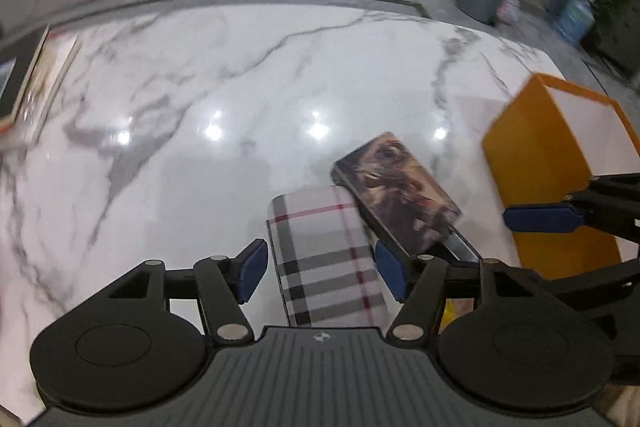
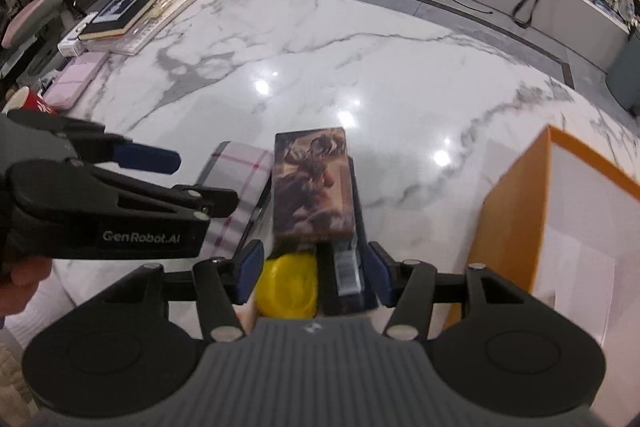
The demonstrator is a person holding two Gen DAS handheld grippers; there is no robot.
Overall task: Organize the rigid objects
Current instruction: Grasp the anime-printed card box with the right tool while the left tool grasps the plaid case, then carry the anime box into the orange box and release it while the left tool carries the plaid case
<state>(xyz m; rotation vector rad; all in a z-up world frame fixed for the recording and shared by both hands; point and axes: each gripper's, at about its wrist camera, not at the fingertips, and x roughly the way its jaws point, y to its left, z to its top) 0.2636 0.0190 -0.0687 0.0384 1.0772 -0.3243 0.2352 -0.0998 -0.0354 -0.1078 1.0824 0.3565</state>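
Nearest your left gripper lies the plaid case, flat on the marble table between the blue pads, which stand apart from its sides and press on nothing. Just right of the plaid case, overlapping its far corner, sits the picture box, resting on a black box. Your right gripper straddles that black box and a yellow thing beside it; its jaws stand about half open, and you cannot tell whether the pads touch. Well right of the plaid case stands the orange box, open at the top. Books lie stacked at the table's far left edge.
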